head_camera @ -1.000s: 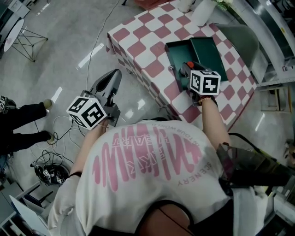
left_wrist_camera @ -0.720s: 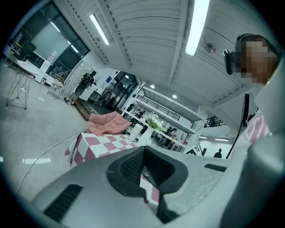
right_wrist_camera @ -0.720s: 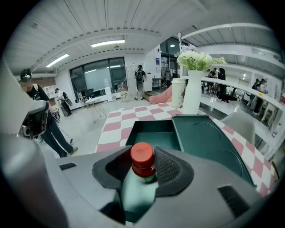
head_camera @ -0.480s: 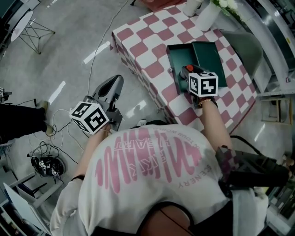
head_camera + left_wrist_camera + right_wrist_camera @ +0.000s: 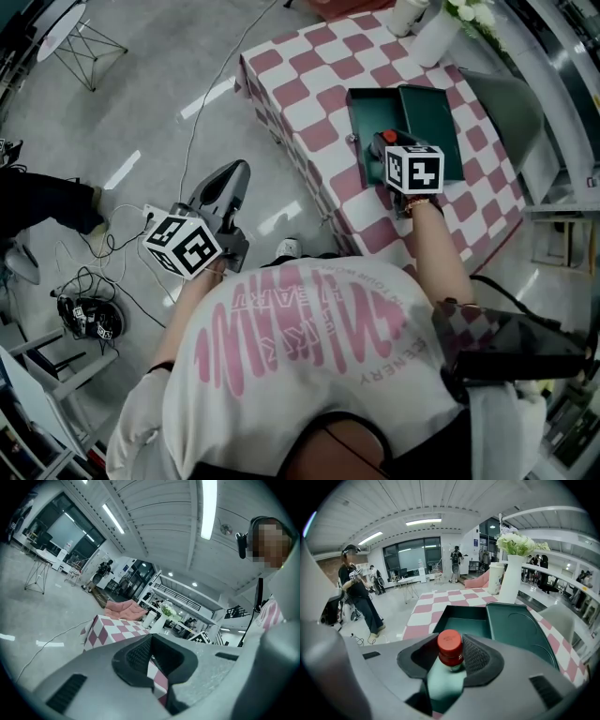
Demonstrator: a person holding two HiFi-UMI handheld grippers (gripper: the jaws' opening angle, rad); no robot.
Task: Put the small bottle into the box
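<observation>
The small bottle [image 5: 445, 679] with the red cap stands upright between the jaws of your right gripper [image 5: 450, 657], in the lower middle of the right gripper view. The pads press on its neck from both sides, so the jaws stay fairly wide around it. It hangs just before the near wall of the green box [image 5: 464, 613], which is open and looks empty inside.

In the last second almost nothing has changed here. The gripper has stayed at the near edge of the box and the grip is the same; only your head has turned a little. I judge that the carrying is finished and what remains is to bring the bottle over the near wall, lower it and release.

The lid [image 5: 518, 630] lies open to the right of the box, touching it, and does not block the opening. A cup [image 5: 496, 578] and a vase [image 5: 513, 569] with white flowers stand at the far end of the checkered table [image 5: 309, 94], well apart from the box.

Your left gripper [image 5: 152, 660] is over the floor at the lower left of the head view, jaws together and holding nothing. It is far from the work.
</observation>
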